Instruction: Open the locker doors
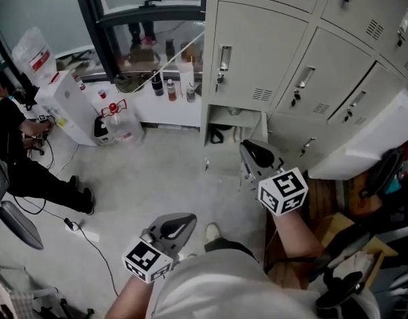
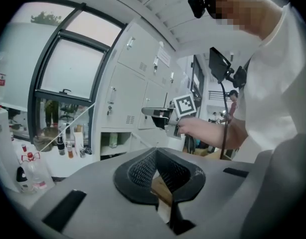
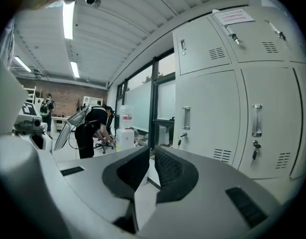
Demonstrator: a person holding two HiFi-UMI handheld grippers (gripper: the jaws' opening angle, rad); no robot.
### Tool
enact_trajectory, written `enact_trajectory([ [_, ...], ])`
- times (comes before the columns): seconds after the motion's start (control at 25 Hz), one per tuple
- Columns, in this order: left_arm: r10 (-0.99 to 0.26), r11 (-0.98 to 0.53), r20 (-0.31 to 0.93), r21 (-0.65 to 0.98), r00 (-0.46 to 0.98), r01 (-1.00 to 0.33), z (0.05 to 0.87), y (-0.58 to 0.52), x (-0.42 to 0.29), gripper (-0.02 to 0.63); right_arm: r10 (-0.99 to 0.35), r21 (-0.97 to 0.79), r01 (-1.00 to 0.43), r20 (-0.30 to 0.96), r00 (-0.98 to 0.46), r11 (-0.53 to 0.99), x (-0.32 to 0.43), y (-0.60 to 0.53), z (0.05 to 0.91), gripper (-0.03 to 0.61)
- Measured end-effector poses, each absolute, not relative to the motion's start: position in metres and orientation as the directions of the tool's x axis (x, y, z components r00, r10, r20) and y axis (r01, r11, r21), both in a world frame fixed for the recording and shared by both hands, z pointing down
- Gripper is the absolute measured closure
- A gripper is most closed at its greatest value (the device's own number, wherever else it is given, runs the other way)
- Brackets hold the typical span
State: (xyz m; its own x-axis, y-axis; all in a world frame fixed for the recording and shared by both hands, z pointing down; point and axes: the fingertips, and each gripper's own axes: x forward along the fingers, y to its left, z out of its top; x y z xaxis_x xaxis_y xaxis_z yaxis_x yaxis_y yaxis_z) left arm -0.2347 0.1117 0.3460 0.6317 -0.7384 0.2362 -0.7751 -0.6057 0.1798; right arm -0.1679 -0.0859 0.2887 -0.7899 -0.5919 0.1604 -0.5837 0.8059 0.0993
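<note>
grey steel lockers [image 1: 257,52]: one lower compartment [image 1: 232,119] stands open, other doors shut and left to do; right claw [image 1: 255,150] narrowly parted, left claw [image 1: 182,222] clenched, both empty.

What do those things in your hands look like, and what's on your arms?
The left hand-held gripper and right hand-held gripper are grey, with black ribbed pads and a white cube of black square markers each. The shirt is white, short-sleeved.
</note>
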Motion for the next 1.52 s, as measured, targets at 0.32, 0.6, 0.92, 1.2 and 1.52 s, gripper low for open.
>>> enact_trajectory([
  [0.32, -0.780, -0.543, 0.239, 0.199, 0.578, -0.816, 0.334, 0.038, -0.245, 0.603, -0.542, 0.111, -0.531, 0.122, -0.832, 0.840, -0.195, -0.151, 0.267, 0.541],
  [0.6, -0.749, -0.583, 0.227, 0.220, 0.623, -0.782, 0.337, -0.016, -0.242, 0.603, -0.551, 0.092, -0.543, 0.123, -0.825, 0.834, -0.213, -0.204, 0.276, 0.541],
  [0.92, -0.637, -0.711, 0.216, 0.208, 0.740, -0.672, 0.337, -0.075, -0.294, 0.603, -0.669, 0.139, -0.655, 0.121, -0.733, 0.742, -0.251, -0.262, 0.263, 0.540],
  [1.2, -0.542, -0.799, 0.205, 0.174, 0.815, -0.576, 0.323, -0.110, -0.346, 0.603, -0.760, 0.158, -0.744, 0.093, -0.644, 0.650, -0.293, -0.309, 0.240, 0.471],
  [1.52, -0.449, -0.854, 0.212, 0.183, 0.868, -0.487, 0.329, -0.118, -0.388, 0.603, -0.841, 0.148, -0.828, 0.081, -0.535, 0.541, -0.301, -0.342, 0.236, 0.468],
])
